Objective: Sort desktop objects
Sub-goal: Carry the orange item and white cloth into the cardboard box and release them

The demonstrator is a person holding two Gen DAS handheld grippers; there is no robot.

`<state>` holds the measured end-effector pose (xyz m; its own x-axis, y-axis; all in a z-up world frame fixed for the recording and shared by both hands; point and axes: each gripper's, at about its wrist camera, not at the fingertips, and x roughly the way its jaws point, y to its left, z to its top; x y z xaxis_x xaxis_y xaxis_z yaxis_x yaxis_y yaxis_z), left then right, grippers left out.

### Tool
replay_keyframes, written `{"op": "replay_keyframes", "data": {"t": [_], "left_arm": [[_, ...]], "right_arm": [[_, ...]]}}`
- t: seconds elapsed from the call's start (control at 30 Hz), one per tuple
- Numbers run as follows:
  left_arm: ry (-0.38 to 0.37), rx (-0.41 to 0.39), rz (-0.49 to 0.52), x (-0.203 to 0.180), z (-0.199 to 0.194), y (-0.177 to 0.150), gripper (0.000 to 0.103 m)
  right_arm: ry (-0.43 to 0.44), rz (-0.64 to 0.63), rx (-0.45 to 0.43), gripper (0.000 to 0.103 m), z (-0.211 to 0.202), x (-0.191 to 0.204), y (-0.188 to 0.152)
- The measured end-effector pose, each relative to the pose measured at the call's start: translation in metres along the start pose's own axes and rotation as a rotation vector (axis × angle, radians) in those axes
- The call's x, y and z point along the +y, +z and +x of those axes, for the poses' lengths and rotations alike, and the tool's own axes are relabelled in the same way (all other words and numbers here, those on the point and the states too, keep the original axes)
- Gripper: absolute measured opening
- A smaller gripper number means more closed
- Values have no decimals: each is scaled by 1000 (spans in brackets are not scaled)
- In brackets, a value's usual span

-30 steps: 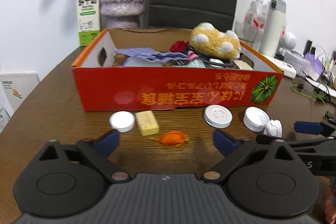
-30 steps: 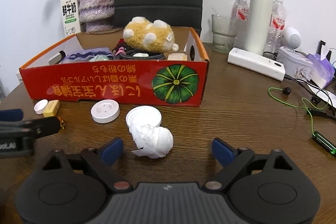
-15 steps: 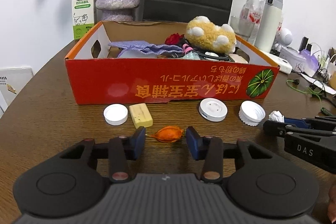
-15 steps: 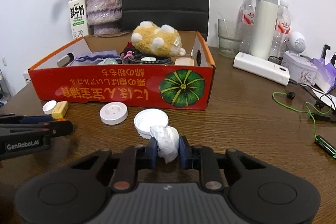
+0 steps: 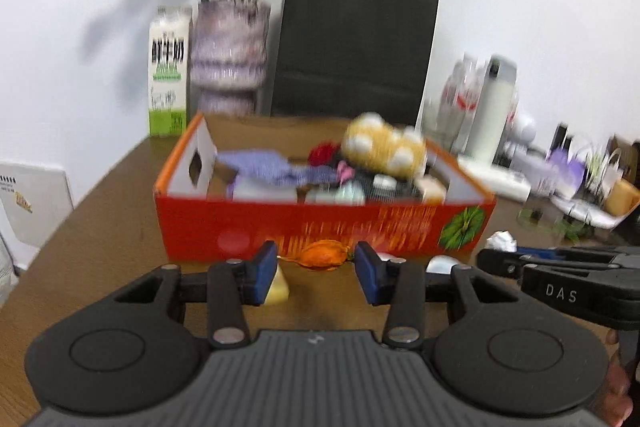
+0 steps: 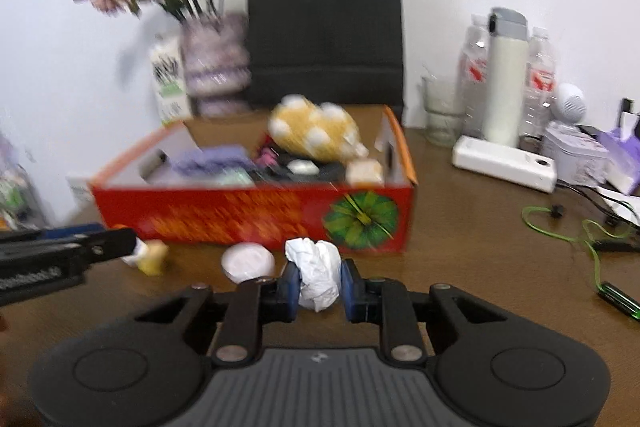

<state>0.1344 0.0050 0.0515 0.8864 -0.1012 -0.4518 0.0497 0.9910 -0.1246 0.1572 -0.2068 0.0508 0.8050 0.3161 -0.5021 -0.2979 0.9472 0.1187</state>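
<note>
My left gripper point(image 5: 316, 269) is shut on an orange dried peel point(image 5: 322, 255) and holds it above the table, in front of the red cardboard box point(image 5: 320, 231). My right gripper point(image 6: 319, 285) is shut on a crumpled white paper ball point(image 6: 318, 273), lifted before the box point(image 6: 256, 217). The paper ball also shows in the left wrist view point(image 5: 502, 240). A yellow eraser point(image 5: 278, 287) and white lids point(image 6: 248, 261) lie on the table in front of the box. The box holds a yellow plush toy point(image 5: 382, 147), purple cloth and other items.
Behind the box stand a milk carton point(image 5: 168, 91), a flower vase point(image 5: 228, 63) and a black paper bag point(image 5: 352, 55). Bottles, a white flask point(image 6: 506, 83), a glass, a white power strip point(image 6: 504, 163) and green cables point(image 6: 580, 231) crowd the right side.
Both grippers have risen from the table with their objects, the peel and the paper ball. The views are blurred from motion and now look down into the box.
</note>
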Motion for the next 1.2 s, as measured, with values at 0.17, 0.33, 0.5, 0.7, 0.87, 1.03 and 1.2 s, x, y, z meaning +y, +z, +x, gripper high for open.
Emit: {"op": "replay_keyframes", "data": {"t": [0.17, 0.33, 0.5, 0.7, 0.87, 1.03, 1.2], "left_arm": [[16, -66, 12, -3, 1, 33, 43], [15, -125, -62, 5, 8, 61, 43], [27, -143, -112, 16, 32, 73, 43], [62, -100, -107, 32, 71, 81, 43], [84, -59, -100, 42, 94, 81, 43], [101, -22, -89, 45, 108, 75, 44], [108, 15, -74, 44, 114, 73, 75]], "right_arm": [[11, -21, -80, 20, 4, 16, 33], [-1, 11, -131, 20, 26, 22, 65], [-3, 43, -103, 20, 62, 20, 77], [-4, 18, -42, 20, 106, 21, 81], [-15, 2, -12, 20, 125, 19, 81], [-25, 0, 5, 21, 130, 18, 77], [-39, -13, 30, 56, 133, 17, 76]]}}
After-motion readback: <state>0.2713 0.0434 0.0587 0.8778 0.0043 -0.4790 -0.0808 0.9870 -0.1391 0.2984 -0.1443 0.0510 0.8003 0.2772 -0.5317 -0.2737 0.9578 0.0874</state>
